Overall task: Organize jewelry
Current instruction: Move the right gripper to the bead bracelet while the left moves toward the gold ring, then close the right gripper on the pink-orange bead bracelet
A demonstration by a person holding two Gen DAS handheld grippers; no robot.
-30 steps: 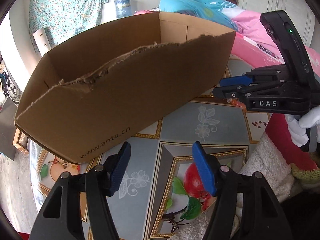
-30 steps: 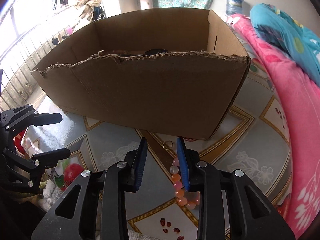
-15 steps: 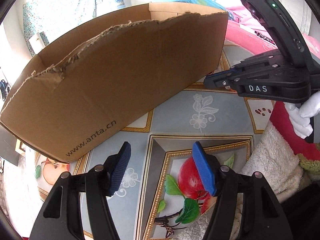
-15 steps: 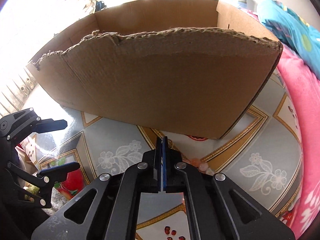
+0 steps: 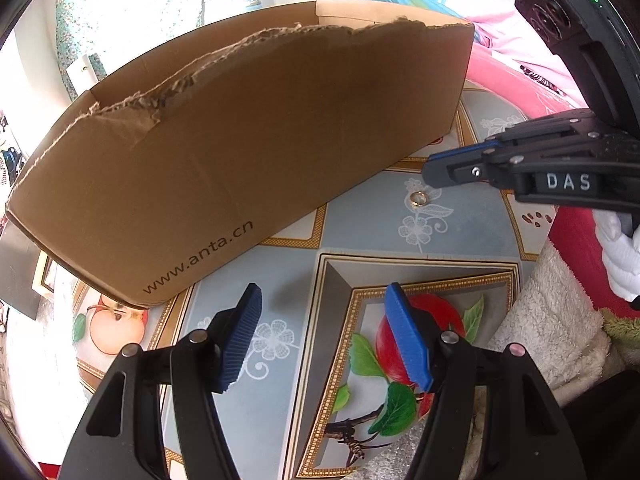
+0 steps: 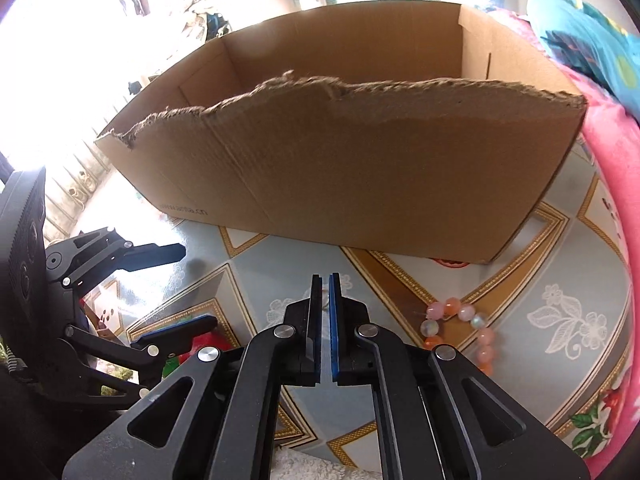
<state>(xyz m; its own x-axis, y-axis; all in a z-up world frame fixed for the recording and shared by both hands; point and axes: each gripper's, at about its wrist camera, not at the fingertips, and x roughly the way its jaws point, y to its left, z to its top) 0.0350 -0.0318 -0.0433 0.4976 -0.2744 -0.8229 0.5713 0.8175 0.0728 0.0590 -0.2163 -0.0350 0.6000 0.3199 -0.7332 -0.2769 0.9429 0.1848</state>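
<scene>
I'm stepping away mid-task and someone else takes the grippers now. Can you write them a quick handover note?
Left gripper: open, empty, over the tablecloth in front of the cardboard box.
Right gripper: fingers shut but for a slit, just eased apart slightly, holding nothing.
Gold ring lies on the cloth just off its tip; bead bracelet lies to its right.
Done: unclear, box contents hidden.
Left: pick up both pieces, presumably into the box.
</scene>
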